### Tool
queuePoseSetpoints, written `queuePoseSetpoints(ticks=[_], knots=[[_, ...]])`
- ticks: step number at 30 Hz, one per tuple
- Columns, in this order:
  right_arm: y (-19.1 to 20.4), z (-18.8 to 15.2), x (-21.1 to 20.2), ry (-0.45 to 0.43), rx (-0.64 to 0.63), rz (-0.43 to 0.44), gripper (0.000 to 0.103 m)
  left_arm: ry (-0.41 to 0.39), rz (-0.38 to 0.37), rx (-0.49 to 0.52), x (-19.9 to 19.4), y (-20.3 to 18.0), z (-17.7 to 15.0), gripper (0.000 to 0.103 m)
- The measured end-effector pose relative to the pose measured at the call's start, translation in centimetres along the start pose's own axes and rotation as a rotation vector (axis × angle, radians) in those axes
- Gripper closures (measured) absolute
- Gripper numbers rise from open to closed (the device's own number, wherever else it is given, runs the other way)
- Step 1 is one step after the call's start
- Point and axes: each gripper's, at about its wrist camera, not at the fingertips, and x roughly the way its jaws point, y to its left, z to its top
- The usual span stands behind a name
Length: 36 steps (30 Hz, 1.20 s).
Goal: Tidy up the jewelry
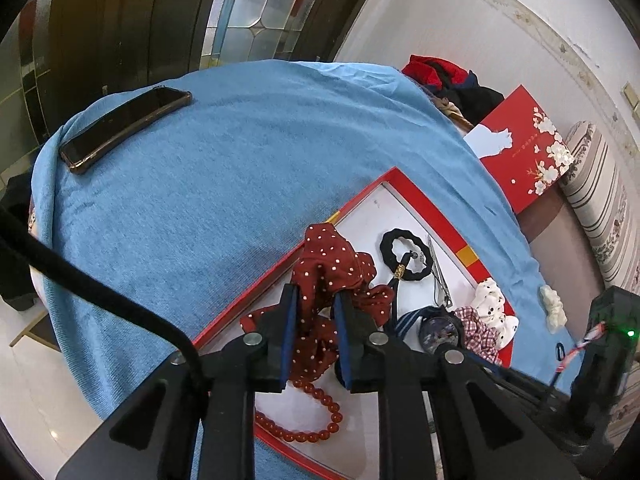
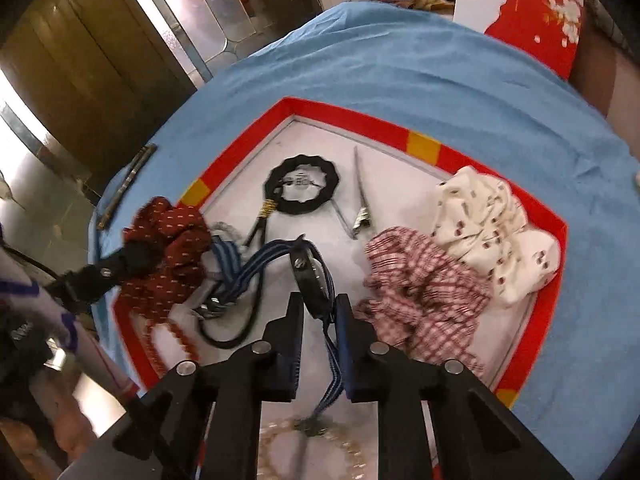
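A red-rimmed white tray lies on a blue cloth. My left gripper is shut on a dark red polka-dot scrunchie, which also shows in the right wrist view. My right gripper is shut on a round watch with a blue striped strap, seen edge-on; it also shows in the left wrist view. In the tray lie a black scrunchie, a metal hair clip, a red plaid scrunchie, a cream printed scrunchie and a red bead bracelet.
A dark phone lies on the blue cloth at the far left. A red box lid with white flowers stands beyond the table's right edge. A small white item lies on the cloth right of the tray. A pale bead string lies under my right gripper.
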Motion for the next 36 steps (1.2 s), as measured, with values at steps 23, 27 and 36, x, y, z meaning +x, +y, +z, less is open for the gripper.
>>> queuePoseSetpoints(ticks=[23, 27, 36], knots=[[-3.4, -2.2, -1.1, -0.061, 0.133, 0.055, 0.054, -0.083, -0.01, 0.02, -1.3, -0.8, -0.1, 0.054], [-5.0, -2.0, -1.7, -0.067, 0.19, 0.089, 0.054, -0.164, -0.042, 0.055, -2.8, -1.8, -0.3, 0.044], [-4.1, -5.3, -8.9, -0.2, 0.127, 0.073, 0.049, -0.479, 0.139, 0.104, -7.8, -3.7, -1.4, 0.01]])
